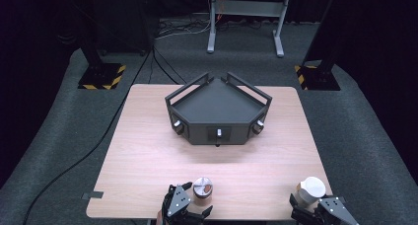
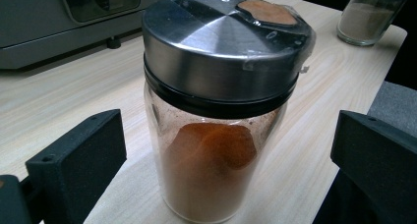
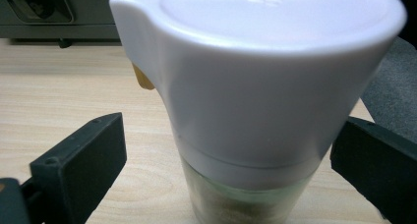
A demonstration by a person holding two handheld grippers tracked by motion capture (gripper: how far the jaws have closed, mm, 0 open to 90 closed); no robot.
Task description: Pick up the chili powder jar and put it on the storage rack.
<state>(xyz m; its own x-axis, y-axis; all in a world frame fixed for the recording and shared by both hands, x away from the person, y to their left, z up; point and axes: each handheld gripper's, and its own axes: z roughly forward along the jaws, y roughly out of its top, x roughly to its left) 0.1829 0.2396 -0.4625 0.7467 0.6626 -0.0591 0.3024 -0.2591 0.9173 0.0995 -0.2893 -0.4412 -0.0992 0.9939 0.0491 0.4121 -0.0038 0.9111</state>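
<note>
While both claws stand apart, the left claw (image 1: 194,207) around the steel-lidded spice jar (image 2: 216,111) and the right claw (image 1: 308,205) around the white-capped jar (image 3: 255,86) at the bench's (image 1: 148,151) near edge, the grasp is pending; next, each must close squarely.

Grey carpet (image 1: 59,136); dark walls (image 1: 29,18)

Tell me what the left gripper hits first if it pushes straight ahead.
The left gripper would likely meet the steel-lidded spice jar, which stands upright on the table between its open jaws, apparently untouched.
</note>
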